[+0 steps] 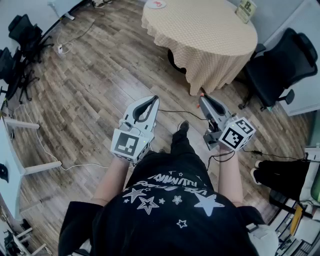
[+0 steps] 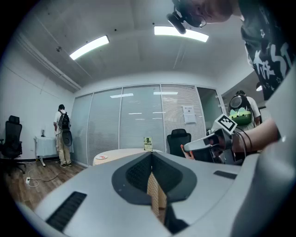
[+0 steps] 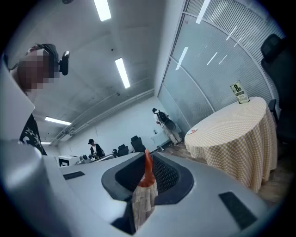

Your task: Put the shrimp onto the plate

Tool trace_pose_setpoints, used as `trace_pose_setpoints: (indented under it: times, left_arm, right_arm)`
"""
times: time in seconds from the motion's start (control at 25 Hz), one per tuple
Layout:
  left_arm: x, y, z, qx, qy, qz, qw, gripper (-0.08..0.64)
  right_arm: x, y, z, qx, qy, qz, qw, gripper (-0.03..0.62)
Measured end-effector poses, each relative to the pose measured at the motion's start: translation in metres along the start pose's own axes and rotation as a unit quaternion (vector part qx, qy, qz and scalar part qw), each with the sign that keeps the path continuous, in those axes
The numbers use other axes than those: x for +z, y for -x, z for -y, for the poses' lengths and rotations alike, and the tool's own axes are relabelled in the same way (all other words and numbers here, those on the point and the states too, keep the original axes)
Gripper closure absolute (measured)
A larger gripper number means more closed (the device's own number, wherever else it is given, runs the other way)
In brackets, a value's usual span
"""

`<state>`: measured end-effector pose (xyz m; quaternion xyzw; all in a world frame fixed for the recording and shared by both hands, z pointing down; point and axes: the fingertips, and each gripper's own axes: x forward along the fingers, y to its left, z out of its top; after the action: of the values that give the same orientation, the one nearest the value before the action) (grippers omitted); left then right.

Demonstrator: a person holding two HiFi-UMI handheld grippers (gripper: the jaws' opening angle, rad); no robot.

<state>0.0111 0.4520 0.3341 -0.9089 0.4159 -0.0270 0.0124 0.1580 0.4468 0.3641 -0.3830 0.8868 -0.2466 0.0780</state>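
Observation:
My right gripper (image 1: pixel 202 98) is shut on an orange-red shrimp (image 3: pixel 147 170), a thin strip pinched upright between the jaws in the right gripper view (image 3: pixel 147 159). A bit of orange (image 1: pixel 201 94) shows at the jaw tips in the head view. Beside it, my left gripper (image 1: pixel 151 100) is shut and holds nothing (image 2: pixel 151 159). Both are held at waist height over the wood floor, well short of the round table (image 1: pixel 210 30) with a checked cloth. A small white plate (image 1: pixel 156 4) with a red mark lies at the table's far left edge (image 3: pixel 191 131).
A green sign (image 1: pixel 246 10) stands on the table's far right. A black office chair (image 1: pixel 285 60) sits right of the table, and more chairs (image 1: pixel 22 35) are at the far left. Cables (image 1: pixel 75 37) run over the floor. A person (image 2: pixel 62 134) stands by the glass wall.

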Motion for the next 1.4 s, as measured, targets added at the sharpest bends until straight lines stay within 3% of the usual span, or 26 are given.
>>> trace_pose_setpoints:
  times: [0.8,1.04,1.4]
  left_arm:
    - [-0.013,0.009,-0.002,0.006,0.015,0.0,0.9999,0.552]
    - [-0.012,0.007,-0.006,0.01,0.025,0.005,0.9996,0.552]
    - [-0.016,-0.006,-0.03,0.036,0.033,0.005,0.9988,0.552]
  right_arm:
    - [-0.011,-0.005,-0.01,0.006,0.01,-0.028,1.0,0.54]
    - [-0.013,-0.006,-0.001,-0.012,0.002,-0.038,0.999,0.54]
    - [-0.007,-0.03,0.019,0.003,-0.005,-0.056,0.998,0.54]
